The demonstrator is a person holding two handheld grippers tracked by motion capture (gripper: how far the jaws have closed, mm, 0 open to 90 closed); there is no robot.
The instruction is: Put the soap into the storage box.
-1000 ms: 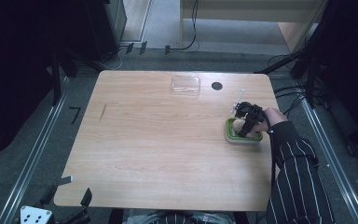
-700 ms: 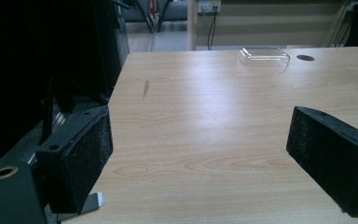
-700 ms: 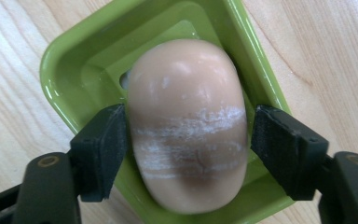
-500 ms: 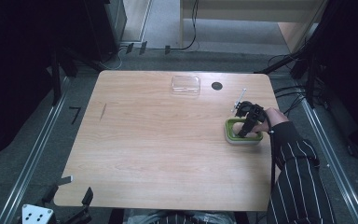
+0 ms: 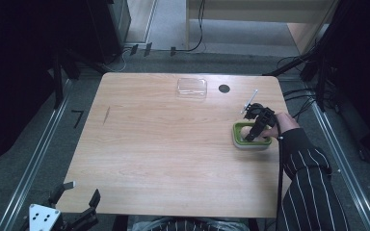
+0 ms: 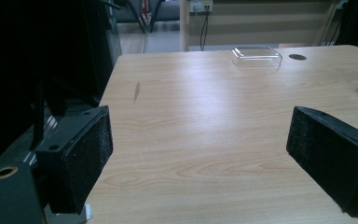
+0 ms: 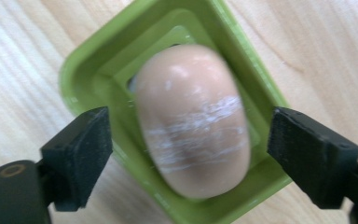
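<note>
right gripper: held in the person's right hand at the table's right side, pointing down into the green tray; in the right gripper view the jaws stand spread, a pad on either side of the bun, neither pad touching it; the jaws have just been opening, the bun sits between them but loose.
bun: pale tan, smooth, oval, with a whitish smear across its middle; lies in the green tray directly below and between the right gripper's jaws, gap on both sides.
green tray: lime green, rounded rectangle with a stepped inner wall; sits flat on the table under the right gripper, its corners reaching past both pads; seen in the high view with a paler base edge.
left gripper: low at the table's near left corner, off the edge; in the left gripper view the jaws are spread wide, nothing between them, bare table ahead.
table: light wood grain, under both grippers.
clear lid: transparent shallow box, far ahead of the left gripper, slightly to its right; well apart from the right gripper.
dark round hole: just beside the clear lid, on the tray side.
sleeve: dark with thin white stripes, behind the right gripper.
</note>
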